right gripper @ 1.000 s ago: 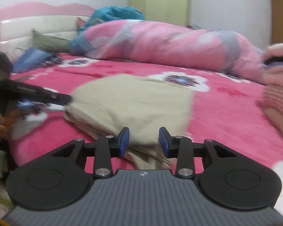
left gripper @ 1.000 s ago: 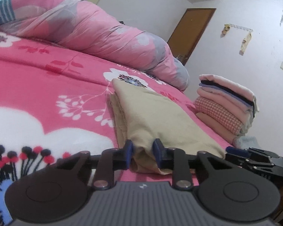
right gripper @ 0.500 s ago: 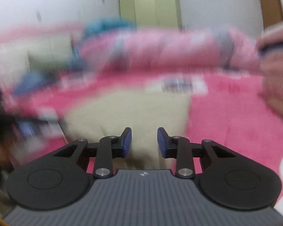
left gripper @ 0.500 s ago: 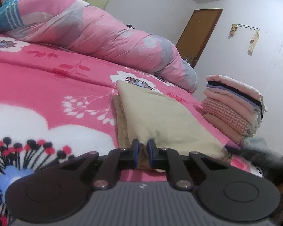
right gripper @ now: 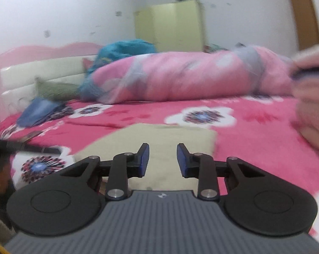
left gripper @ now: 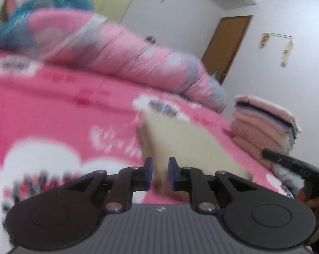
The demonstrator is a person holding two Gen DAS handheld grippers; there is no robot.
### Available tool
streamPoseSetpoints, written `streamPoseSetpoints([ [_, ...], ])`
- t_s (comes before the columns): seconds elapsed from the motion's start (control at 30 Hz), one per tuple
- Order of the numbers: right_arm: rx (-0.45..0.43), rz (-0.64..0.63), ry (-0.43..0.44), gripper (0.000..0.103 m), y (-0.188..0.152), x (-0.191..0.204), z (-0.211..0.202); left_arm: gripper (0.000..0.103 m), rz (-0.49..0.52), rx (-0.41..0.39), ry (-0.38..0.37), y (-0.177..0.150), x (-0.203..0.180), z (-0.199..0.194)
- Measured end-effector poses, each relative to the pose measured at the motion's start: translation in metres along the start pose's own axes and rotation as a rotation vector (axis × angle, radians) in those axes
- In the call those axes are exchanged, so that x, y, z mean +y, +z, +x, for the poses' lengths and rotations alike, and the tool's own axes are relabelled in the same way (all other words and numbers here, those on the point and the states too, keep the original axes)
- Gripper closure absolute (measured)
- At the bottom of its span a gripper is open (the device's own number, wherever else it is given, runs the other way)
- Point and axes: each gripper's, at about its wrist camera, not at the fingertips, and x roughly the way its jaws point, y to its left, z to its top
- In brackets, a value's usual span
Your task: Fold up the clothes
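A folded beige garment (left gripper: pixel 180 139) lies on the pink flowered bedspread (left gripper: pixel 53 110). My left gripper (left gripper: pixel 160 170) is at its near corner, with a fold of the beige cloth filling the narrow gap between the pads; its jaws are opening slightly. In the right wrist view the same garment (right gripper: pixel 170 139) lies under and ahead of my right gripper (right gripper: pixel 163 158). Its jaws are closing, and the pads stand apart and do not press the cloth. The right gripper (left gripper: pixel 290 163) also shows at the right edge of the left wrist view.
A stack of folded pink clothes (left gripper: pixel 263 122) stands on the bed to the right of the garment. A rolled pink duvet (right gripper: pixel 191 76) lies across the far side, with a teal cloth (right gripper: pixel 125 46) behind it. Blue jeans (right gripper: pixel 38 110) lie near the headboard. A brown door (left gripper: pixel 227 44) is behind.
The left jaws pinched the beige cloth's corner, then widened slightly, and the left gripper rose. The right jaws narrowed a little over the garment's near edge.
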Motion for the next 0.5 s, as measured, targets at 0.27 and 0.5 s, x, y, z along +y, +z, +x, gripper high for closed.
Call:
streamPoseSetpoints([
  [0.27,0.142,0.042,0.006,0.081,-0.026,0.008,0.027,0.079,0.123,0.151,-0.069,-0.002,-0.038,0.072],
  [0.5,0.094,0.262,-0.078,0.080,-0.030,-0.036,-0.040,0.061,0.285,0.142,-0.135,0.000,-0.069,0.064],
])
